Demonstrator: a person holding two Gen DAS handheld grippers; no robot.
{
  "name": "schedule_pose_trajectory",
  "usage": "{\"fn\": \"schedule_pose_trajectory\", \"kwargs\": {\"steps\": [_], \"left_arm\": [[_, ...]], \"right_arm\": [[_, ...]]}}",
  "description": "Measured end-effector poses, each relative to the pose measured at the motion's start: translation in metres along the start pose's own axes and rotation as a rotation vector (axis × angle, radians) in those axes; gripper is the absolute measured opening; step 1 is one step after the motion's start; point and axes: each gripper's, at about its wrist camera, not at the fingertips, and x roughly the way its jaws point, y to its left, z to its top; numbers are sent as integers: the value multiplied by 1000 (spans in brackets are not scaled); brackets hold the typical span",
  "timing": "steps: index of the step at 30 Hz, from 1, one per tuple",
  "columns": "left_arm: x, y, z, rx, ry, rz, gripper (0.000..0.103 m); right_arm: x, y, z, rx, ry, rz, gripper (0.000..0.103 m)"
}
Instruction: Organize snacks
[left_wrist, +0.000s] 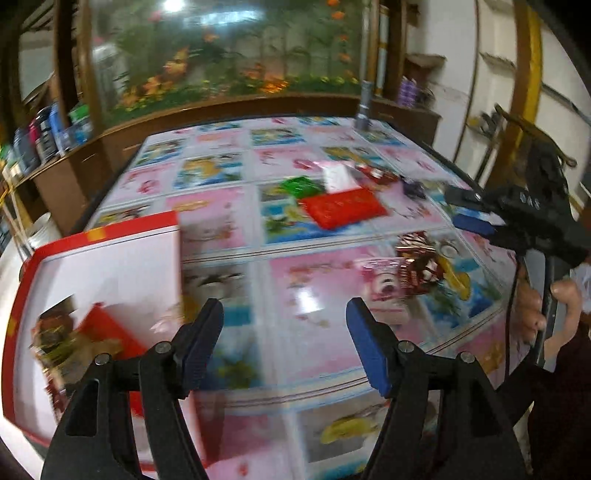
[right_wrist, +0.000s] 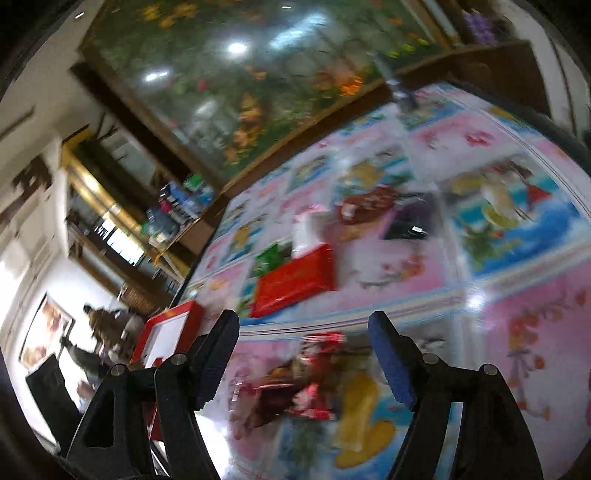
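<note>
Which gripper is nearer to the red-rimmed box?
Left. The left gripper hangs open beside the red-rimmed box; the right gripper is open over loose snacks, farther away.

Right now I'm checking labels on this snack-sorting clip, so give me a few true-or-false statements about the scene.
1. Both grippers are open and hold nothing. True: left gripper, right gripper.
2. The red-rimmed box is empty. False: some snacks lie in it.
3. The flat red packet sits inside the box. False: it lies on the table.
4. A green packet lies beside the flat red packet. True.
</note>
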Motion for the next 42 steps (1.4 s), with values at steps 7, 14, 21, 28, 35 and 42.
{"fn": "schedule_pose_trajectory", "kwargs": {"steps": [7, 14, 21, 28, 35, 42], "left_arm": [[27, -35, 10, 49, 53, -36, 68], [51, -57, 8, 81, 123, -51, 68], [66, -65, 11, 87, 154, -47, 68], [75, -60, 9, 57, 150, -42, 48], [73, -48, 8, 35, 140, -31, 39], [64, -20, 1, -29, 164, 32, 40]], "right_arm": [[7, -20, 3, 65, 32, -62, 75], [18, -35, 2, 148, 74, -34, 75], [23, -26, 0, 105, 93, -47, 75], [29, -22, -1, 84, 111, -59, 75], [32, -10, -4, 24, 116, -48, 75], [32, 22, -15, -135, 121, -19, 75]]}}
